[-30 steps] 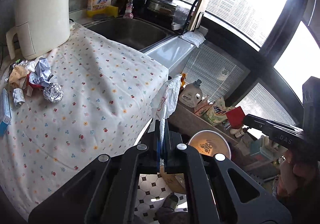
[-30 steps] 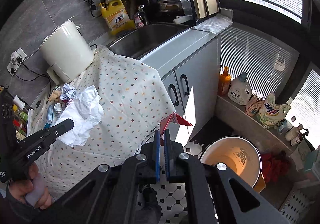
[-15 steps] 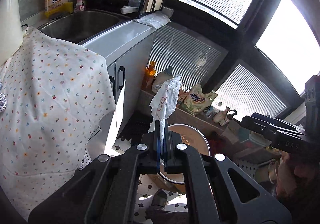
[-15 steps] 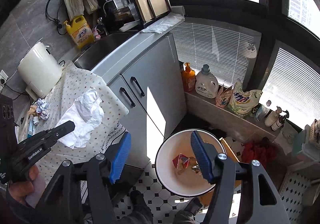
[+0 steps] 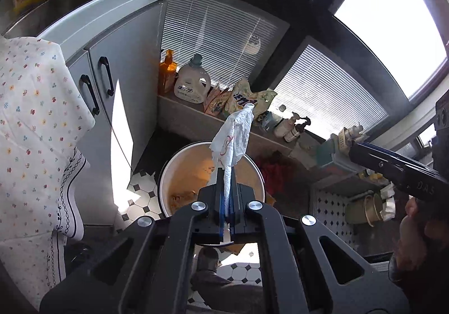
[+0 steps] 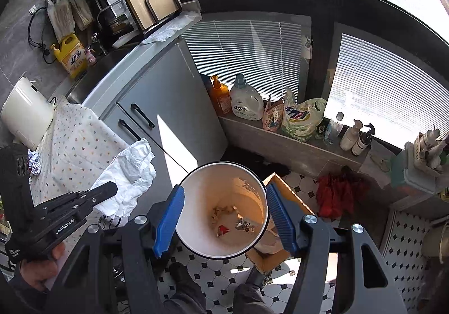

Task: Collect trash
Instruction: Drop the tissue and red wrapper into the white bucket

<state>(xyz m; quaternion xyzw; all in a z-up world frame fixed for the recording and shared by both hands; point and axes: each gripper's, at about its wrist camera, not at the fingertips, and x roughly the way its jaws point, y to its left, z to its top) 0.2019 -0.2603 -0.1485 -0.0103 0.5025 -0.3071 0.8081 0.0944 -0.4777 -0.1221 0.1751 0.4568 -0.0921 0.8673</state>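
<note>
L: my left hand-held gripper [image 5: 228, 196] still clamps the white tissue [image 5: 233, 137], now over the trash bin [image 5: 165, 171] instead of the worktop | R: my right hand-held gripper [image 6: 224, 218] stays spread wide above bin | red scrap [image 6: 223, 229] lies inside bin

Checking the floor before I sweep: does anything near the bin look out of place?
A red cloth lies crumpled on the tiled floor against the ledge, right of the bin. It looks dropped rather than stored.
</note>
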